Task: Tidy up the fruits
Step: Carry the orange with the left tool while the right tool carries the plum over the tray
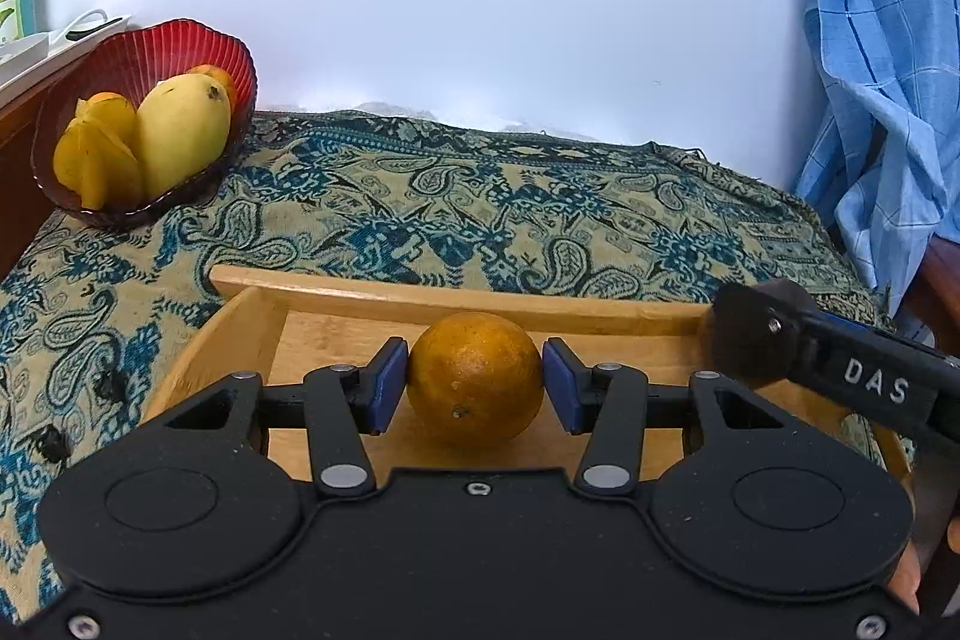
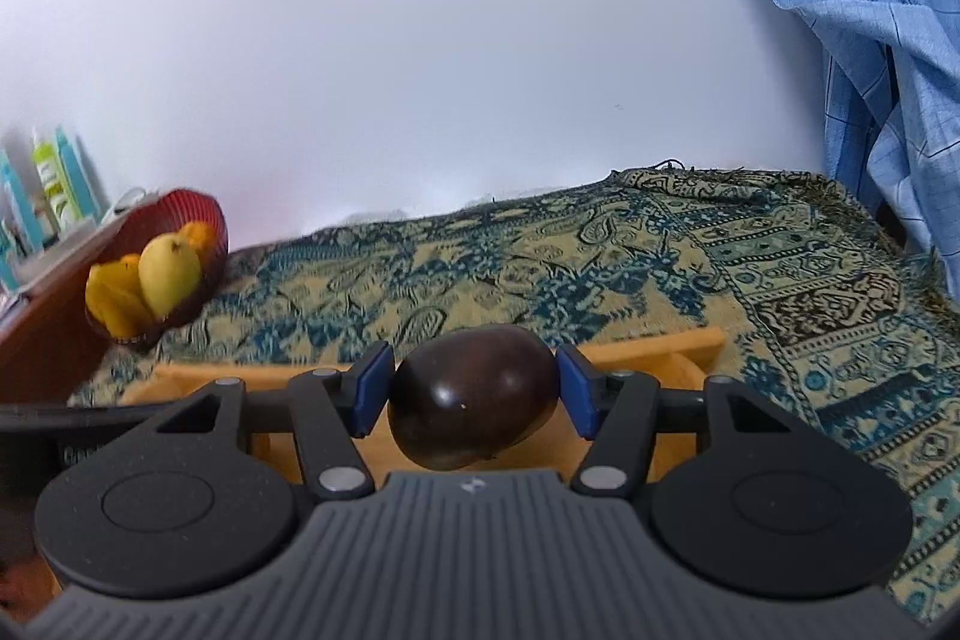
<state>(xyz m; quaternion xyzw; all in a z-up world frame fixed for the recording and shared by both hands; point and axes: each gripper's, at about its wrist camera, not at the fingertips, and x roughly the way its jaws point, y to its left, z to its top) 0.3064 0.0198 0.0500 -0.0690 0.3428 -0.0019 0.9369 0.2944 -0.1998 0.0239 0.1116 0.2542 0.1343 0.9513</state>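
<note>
Two grips | left gripper [image 1: 476,381] clamps orange [image 1: 476,379] | right gripper [image 2: 474,391] clamps dark avocado [image 2: 471,394] | carry level over wooden tray [image 1: 420,301] toward red bowl [image 1: 180,46], release gently

A paisley cloth [image 1: 480,196] (blue and tan) covers the surface; directly on it rest a red bowl [image 1: 174,46] and a wooden tray [image 1: 336,292].

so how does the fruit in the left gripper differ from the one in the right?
The orange is round, dull and pitted; the dark fruit is egg-shaped, glossy and smooth. The orange is orange-brown, the dark fruit near-black brown. Shared: the left gripper and right gripper each hold one over the wooden tray.
</note>
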